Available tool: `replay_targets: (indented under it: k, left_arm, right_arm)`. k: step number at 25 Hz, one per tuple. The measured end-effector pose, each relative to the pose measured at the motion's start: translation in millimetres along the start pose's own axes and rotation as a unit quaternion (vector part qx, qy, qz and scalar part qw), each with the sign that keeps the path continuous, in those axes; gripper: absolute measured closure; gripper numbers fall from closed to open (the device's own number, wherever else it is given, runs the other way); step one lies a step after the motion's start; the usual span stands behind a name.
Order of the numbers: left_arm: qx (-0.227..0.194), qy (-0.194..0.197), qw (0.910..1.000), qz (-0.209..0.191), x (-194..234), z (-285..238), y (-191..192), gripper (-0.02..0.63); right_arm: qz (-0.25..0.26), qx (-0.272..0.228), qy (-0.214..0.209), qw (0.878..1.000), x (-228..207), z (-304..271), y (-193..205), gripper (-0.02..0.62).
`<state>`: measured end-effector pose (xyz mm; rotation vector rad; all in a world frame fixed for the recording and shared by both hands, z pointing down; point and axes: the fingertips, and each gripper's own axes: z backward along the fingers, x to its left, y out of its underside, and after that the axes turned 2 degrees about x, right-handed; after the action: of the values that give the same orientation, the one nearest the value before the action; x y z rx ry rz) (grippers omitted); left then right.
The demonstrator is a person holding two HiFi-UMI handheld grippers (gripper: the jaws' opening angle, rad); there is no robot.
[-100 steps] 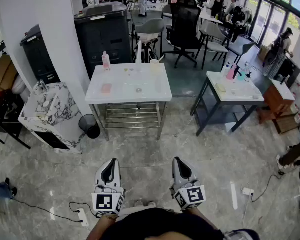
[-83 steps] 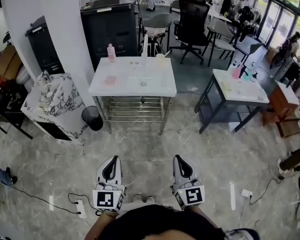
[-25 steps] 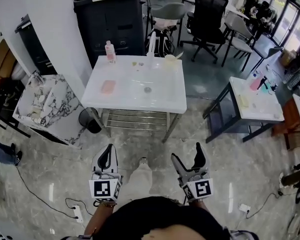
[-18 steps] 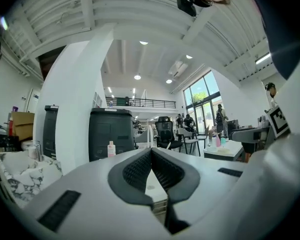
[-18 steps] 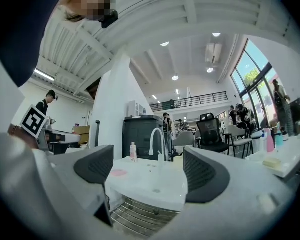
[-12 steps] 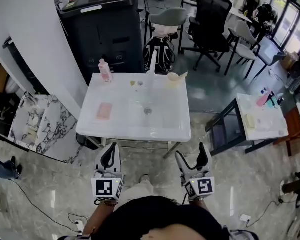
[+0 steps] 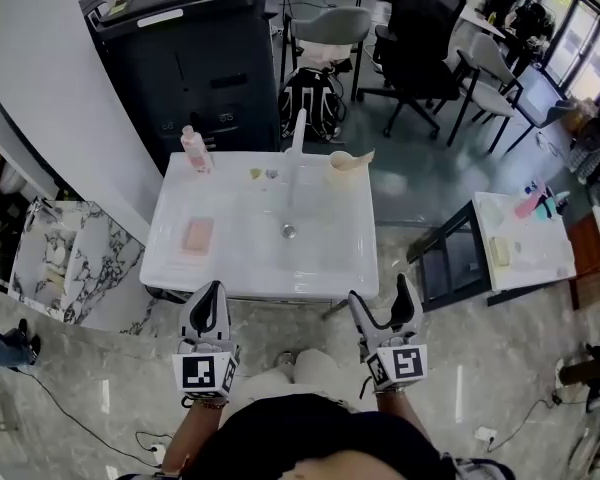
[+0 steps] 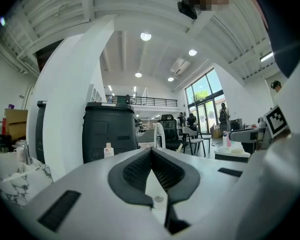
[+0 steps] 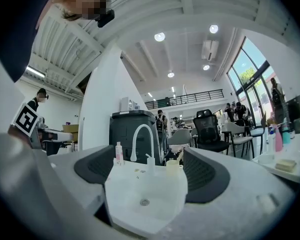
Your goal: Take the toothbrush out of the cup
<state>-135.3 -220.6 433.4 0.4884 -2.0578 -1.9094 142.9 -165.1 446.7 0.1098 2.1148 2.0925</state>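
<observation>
Task not started. The cup point(image 7: 344, 164) stands at the far right corner of the white desk point(image 7: 230, 268), in the upper middle of the head view. The toothbrush point(image 7: 366, 154) is in it, its handle leaning out toward the right. Nothing has been lifted.

- Both tools hang at the near edge of the desk, well apart from the cup.
- Left tool point(image 7: 209, 294): jaws pressed together, nothing between them.
- Right tool point(image 7: 382, 300): jaws spread, empty. In its own view the cup point(image 9: 173, 168) sits in the gap between the jaws, far off.
- Left to do: reach across the desk, grip the handle, draw it up and out.

Surroundings:
- A white faucet point(image 7: 296, 140) rises just left of the cup; it looks like the nearest obstacle for a reach from the left.
- The drain point(image 7: 289, 231) sits mid-desk.
- A pink bottle point(image 7: 193, 151) stands at the far left corner, with a pink soap bar point(image 7: 197, 235) nearer.
- Behind the desk are a dark cabinet point(image 7: 185, 63) and a backpack point(image 7: 310, 98).
- The right tool's line to the cup seems clear.
</observation>
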Motion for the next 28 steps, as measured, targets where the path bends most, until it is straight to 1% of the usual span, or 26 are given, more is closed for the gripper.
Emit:
replay_targets:
  k: [7, 13, 18, 21, 25, 28]
  left_arm:
    - [0.000, -0.017, 0.9999, 0.002, -3.5, -36.3, -7.4, 0.603]
    - [0.002, -0.048, 0.9988, 0.015, -5.7, -66.8, -4.9, 0.603]
    - [0.003, -0.075, 0.9971, 0.017, -7.7, -81.6, -9.8, 0.603]
    - [0.007, -0.091, 0.9956, 0.020, -2.1, -88.1, -9.2, 0.603]
    - [0.015, -0.103, 0.9943, 0.024, -6.4, -96.2, -3.4, 0.603]
    - [0.014, -0.118, 0.9926, 0.024, -4.3, -100.6, -3.3, 0.603]
  right_arm:
    - [-0.005, 0.007, 0.002, 1.000, -33.5, -40.4, 4.7, 0.161]
    - [0.005, 0.026, -0.016, 1.000, -64.1, -88.9, 14.8, 0.164]
    - [-0.010, 0.041, -0.020, 0.999, -96.6, -133.8, 23.6, 0.166]
    - [0.001, 0.053, -0.027, 0.998, -108.6, -165.6, 30.3, 0.166]
    - [0.037, 0.068, -0.034, 0.996, -123.3, -196.8, 40.9, 0.169]
    - [0.036, 0.081, -0.034, 0.995, -135.4, -218.5, 53.4, 0.172]
